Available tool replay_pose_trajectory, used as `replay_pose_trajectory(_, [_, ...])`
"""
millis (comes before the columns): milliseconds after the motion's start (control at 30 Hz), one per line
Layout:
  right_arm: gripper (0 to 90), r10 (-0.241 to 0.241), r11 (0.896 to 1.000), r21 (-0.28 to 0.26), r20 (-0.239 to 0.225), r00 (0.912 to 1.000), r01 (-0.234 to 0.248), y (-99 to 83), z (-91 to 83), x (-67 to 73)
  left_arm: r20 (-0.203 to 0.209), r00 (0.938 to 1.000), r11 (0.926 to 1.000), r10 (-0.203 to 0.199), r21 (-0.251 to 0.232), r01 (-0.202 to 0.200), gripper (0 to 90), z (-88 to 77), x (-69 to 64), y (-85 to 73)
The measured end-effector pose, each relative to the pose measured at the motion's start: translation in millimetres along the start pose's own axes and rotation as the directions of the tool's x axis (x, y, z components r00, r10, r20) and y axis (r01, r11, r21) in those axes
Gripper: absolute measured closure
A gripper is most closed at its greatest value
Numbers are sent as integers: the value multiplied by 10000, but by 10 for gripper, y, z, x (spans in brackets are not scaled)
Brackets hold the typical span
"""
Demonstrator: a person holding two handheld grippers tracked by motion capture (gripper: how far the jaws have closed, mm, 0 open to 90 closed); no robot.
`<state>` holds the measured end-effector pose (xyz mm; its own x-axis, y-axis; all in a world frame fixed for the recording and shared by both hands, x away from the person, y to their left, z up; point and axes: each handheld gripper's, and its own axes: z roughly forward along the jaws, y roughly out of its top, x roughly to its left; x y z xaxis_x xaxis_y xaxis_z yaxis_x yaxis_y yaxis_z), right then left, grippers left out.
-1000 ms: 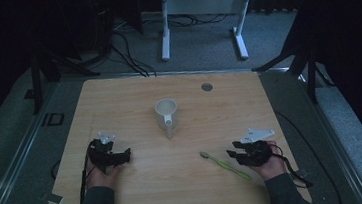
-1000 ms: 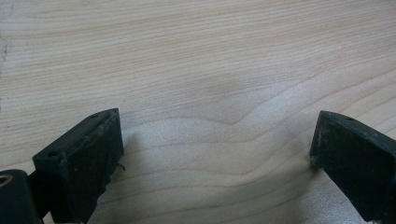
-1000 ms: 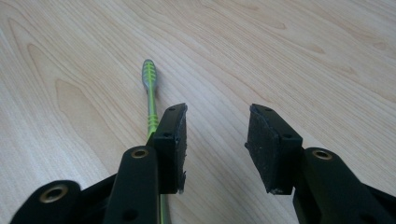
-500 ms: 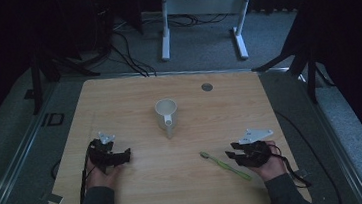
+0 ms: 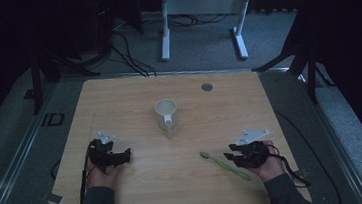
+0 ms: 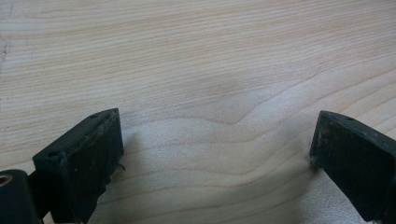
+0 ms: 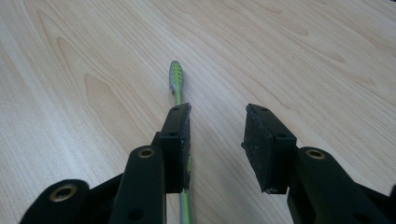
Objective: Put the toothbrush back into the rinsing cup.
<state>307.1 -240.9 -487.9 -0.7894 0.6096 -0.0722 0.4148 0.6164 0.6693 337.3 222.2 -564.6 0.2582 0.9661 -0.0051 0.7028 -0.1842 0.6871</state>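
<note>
Toothbrush (image 7: 179, 100) lies flat on the tabletop (image 5: 129, 102), passing outside my right tool's (image 7: 219, 126) near jaw, not between the spread pair. Risk: closing now pinches air or flicks it sideways. My left tool (image 6: 215, 149) is spread, holding nothing.

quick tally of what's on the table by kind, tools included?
Mug, white: 1
Toothbrush, green: 1
Tools: 2, left tool open over bare wood, right tool open beside the toothbrush handle
Round grey disc near the far edge of the table: 1
Total: 5
</note>
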Motion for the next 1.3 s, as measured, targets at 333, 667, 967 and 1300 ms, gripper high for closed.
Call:
replay_pose_trajectory(333, [635,-190,9994,295,-75,9998,192,50,15,48,0,10000,10000,-1,-2,1,35,0,0,0])
replay_pose_trajectory(667, [658,-302,9986,441,-76,9995,305,114,6,72,1,10000,10000,-11,-2,11,35,0,-1,0])
replay_pose_trajectory(967, [669,-398,9951,904,-133,9991,408,154,21,71,0,10000,10000,-15,-5,15,35,0,-1,0])
replay_pose_trajectory(1300, [678,-546,9885,1398,-281,9981,581,179,83,92,-2,10000,10000,-6,-2,6,35,0,0,0])
